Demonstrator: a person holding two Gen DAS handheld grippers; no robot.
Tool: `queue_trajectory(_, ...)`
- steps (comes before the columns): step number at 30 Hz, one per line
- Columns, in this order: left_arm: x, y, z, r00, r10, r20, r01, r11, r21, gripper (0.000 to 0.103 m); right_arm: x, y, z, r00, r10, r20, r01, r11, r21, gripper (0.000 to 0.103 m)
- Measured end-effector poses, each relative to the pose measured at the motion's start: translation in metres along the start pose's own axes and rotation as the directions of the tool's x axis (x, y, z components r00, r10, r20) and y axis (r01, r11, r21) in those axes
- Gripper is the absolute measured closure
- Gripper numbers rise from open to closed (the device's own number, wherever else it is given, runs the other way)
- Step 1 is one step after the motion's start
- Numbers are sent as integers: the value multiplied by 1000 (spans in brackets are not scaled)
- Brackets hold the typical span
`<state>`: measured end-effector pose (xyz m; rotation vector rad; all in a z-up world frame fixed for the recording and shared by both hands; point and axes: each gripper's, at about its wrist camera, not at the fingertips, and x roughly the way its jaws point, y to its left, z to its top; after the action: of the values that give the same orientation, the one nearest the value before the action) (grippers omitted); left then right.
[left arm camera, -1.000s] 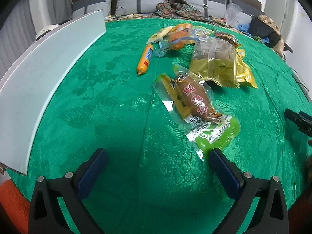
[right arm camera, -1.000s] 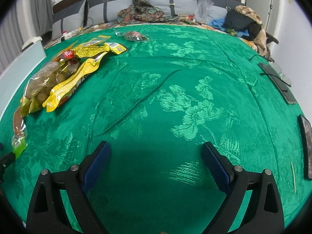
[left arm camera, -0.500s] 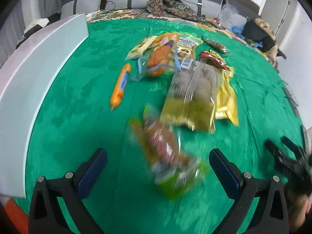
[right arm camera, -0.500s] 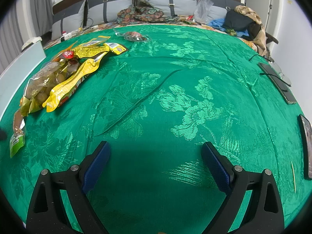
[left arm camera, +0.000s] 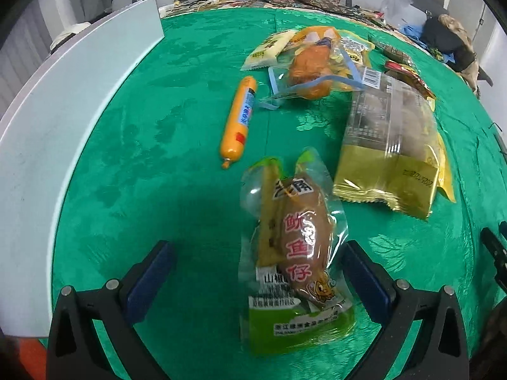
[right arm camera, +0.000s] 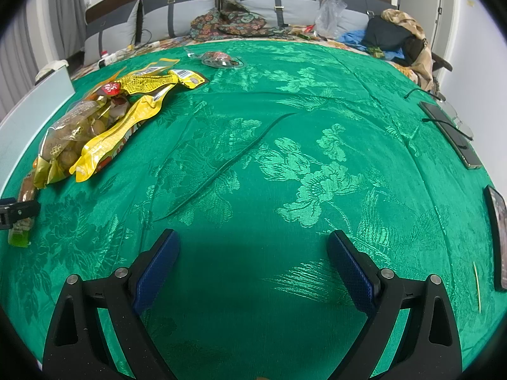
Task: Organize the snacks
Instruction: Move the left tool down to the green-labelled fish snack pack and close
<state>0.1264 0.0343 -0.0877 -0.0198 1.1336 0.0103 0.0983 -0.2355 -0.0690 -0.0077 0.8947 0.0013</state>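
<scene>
My left gripper [left arm camera: 256, 272] is open and hovers over a clear-and-green squid snack packet [left arm camera: 298, 253], which lies between its blue pads on the green cloth. Beyond it lie an orange sausage stick [left arm camera: 239, 117], a gold-and-clear bag [left arm camera: 389, 148], an orange snack in a blue-trimmed pouch [left arm camera: 313, 66] and a pale yellow packet [left arm camera: 269, 49]. My right gripper [right arm camera: 253, 266] is open and empty over bare cloth. In the right wrist view the gold bag [right arm camera: 73, 133] and a yellow packet [right arm camera: 123, 126] lie at the left, and a small clear packet [right arm camera: 221, 59] lies far back.
A long white tray or board [left arm camera: 60, 126] runs along the table's left side. Phones [right arm camera: 450, 133] and a cable lie at the right edge. Pillows, clothes and bags [right arm camera: 393, 38] sit behind the table. The left gripper's tip [right arm camera: 16, 212] shows at the far left.
My left gripper has moved forward and swung over the squid packet, which now lies between its fingers. The right gripper has not moved.
</scene>
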Motion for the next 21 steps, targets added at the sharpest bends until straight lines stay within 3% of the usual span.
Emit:
queue_trajectory(9,-4,2,-8,998,-9,57,8,1000,24,0,0,0,0,1000,0,0,0,1000,0,6)
queue_trajectory(21,-3,3,-5,997,-35,63,30,997,71,0,0,0,0,1000,0,0,0,1000,0,6)
